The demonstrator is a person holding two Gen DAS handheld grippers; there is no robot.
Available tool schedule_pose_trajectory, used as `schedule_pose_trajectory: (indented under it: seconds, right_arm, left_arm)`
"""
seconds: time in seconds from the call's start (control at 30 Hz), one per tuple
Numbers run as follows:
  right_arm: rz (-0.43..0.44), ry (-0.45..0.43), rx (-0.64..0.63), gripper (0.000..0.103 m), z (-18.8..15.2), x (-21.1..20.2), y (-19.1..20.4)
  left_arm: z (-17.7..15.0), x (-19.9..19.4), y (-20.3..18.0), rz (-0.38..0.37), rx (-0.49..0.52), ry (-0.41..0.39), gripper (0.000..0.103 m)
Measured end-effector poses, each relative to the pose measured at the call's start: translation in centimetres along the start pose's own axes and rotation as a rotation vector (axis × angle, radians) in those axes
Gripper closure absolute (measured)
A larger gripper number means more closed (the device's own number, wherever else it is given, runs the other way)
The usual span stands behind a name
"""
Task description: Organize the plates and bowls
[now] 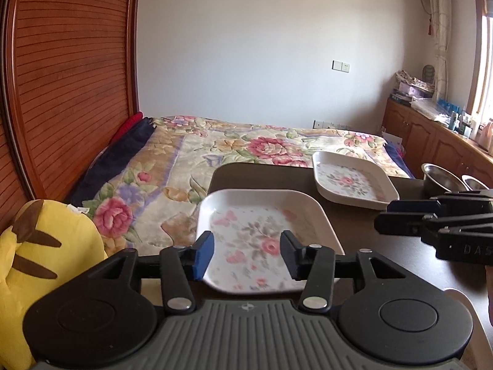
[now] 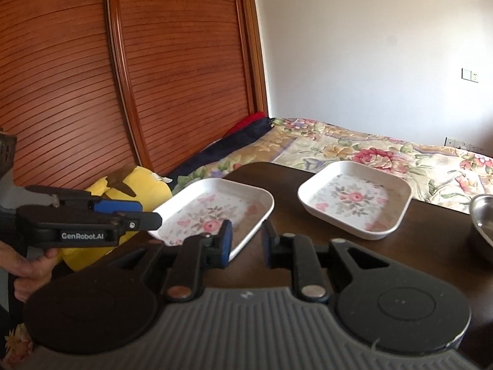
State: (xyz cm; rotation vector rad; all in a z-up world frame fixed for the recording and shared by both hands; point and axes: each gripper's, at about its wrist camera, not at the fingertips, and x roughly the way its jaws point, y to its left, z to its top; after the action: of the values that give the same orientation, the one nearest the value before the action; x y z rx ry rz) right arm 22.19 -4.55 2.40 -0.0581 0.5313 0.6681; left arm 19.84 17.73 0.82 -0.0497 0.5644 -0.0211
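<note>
On the table (image 2: 400, 246), two seemingly empty plates (image 2: 215, 212).

A slatted wooden wardrobe (image 1: 67, 77) stands left, beside a bed with a flowered blanket (image 1: 234, 151). Far is a white wall (image 1: 262, 46); daylight enters the right window (image 1: 486, 67).

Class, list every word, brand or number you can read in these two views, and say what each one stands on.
"GenRobot.AI": side of the left gripper, right wrist view.
"DAS", cut off at the frame edge: side of the right gripper, left wrist view.
Packages on the counter: too small to read.
</note>
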Motion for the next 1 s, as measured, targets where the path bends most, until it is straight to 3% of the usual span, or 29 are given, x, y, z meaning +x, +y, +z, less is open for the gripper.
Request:
schedule_pose_trajectory:
  seconds: [0.2,0.4,0.6,0.8,1.0]
  right_arm:
    - [-0.006,0.029,-0.01,0.064,0.6,1.7,0.3]
    - [-0.015,0.068,-0.018,0.05,0.9,3.6,0.2]
    - [-0.007,0.137,0.005,0.05,1.0,6.1,-0.3]
    - [0.014,0.193,0.016,0.051,0.9,7.7,-0.4]
    - [0.025,0.234,0.031,0.063,0.7,8.8,-0.7]
  left_arm:
    - [0.4,1.3,1.1,-0.002,-0.005,-0.001,0.038]
    - [0.6,2.8,2.2,0.001,0.001,0.02,0.039]
    - [0.5,4.3,3.5,-0.012,-0.013,0.055,0.061]
    - [0.3,5.6,4.3,-0.018,-0.03,0.081,0.073]
    - [0.2,6.1,4.6,-0.034,-0.045,0.097,0.078]
